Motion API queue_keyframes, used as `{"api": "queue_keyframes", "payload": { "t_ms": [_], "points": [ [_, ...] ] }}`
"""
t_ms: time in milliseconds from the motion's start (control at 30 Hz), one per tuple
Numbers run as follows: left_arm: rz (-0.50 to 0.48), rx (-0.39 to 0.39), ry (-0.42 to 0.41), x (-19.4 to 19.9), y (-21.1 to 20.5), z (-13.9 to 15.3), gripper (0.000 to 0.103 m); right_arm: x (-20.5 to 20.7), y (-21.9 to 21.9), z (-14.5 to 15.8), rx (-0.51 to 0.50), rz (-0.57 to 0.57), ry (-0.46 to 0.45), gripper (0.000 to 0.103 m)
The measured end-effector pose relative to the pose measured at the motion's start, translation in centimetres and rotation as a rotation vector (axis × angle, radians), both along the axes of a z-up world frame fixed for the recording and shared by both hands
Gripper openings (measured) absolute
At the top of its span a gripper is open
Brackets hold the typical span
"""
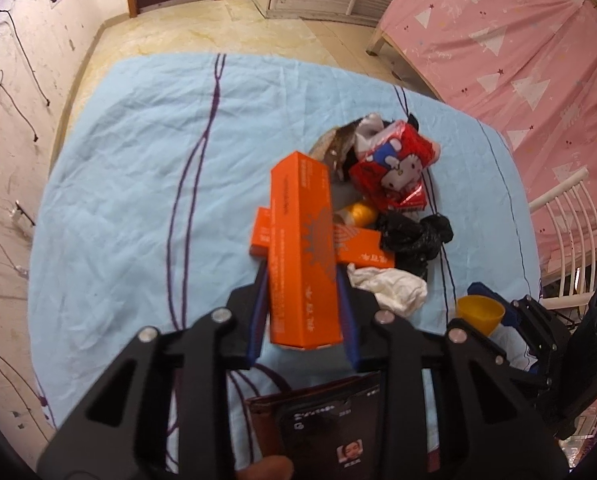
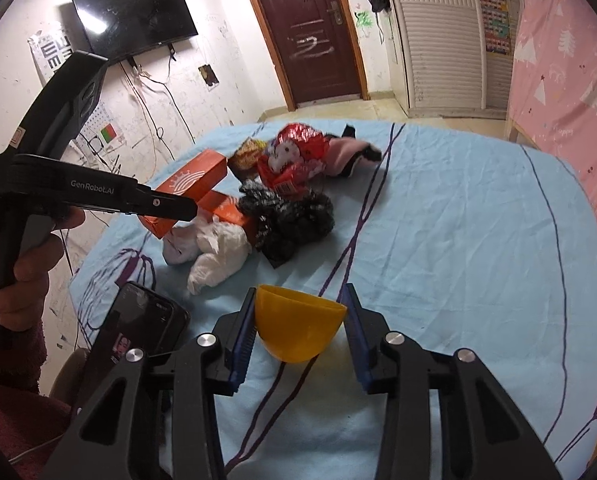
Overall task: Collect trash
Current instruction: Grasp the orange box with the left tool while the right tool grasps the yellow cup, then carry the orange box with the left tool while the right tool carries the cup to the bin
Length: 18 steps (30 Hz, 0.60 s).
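Note:
A long orange box [image 1: 302, 256] sits lengthwise between the blue pads of my left gripper [image 1: 302, 276], which is shut on it above the trash pile. Under it lies a second orange box [image 1: 362, 250]. Around them are a red cartoon wrapper [image 1: 394, 164], a black plastic bag [image 1: 414, 236] and a crumpled white tissue [image 1: 390, 286]. My right gripper [image 2: 301, 292] is shut on a yellow plastic cup [image 2: 298, 328] just above the blue sheet [image 2: 458, 240]. The right wrist view shows the left gripper [image 2: 170, 206] from the side, with its orange box [image 2: 194, 180].
A phone [image 2: 138, 332] with a lit screen lies on the sheet near the front edge. A pink-covered bed [image 1: 518, 60] and a white chair [image 1: 570, 216] stand to the right. Beyond the sheet are bare floor, a brown door [image 2: 310, 32] and a wall television [image 2: 134, 16] with hanging cables.

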<state>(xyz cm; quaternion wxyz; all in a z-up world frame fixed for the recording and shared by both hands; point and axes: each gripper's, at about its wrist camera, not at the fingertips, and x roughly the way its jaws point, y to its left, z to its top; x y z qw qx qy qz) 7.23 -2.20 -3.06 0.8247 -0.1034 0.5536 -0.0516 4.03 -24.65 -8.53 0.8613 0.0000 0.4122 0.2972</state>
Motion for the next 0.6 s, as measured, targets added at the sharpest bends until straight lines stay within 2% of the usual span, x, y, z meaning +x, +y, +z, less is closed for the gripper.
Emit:
{"api": "queue_keyframes", "payload": {
  "t_ms": [333, 600],
  "points": [
    [-0.007, 0.025, -0.096, -0.8, -0.5, 4.1, 0.030, -0.1, -1.8, 1.3, 0.039, -0.034, -0.028, 0.035],
    [-0.088, 0.048, -0.140, -0.9, -4.8, 6.2, 0.030, -0.5, -5.7, 2.8, 0.067, -0.115, -0.068, 0.035]
  ]
}}
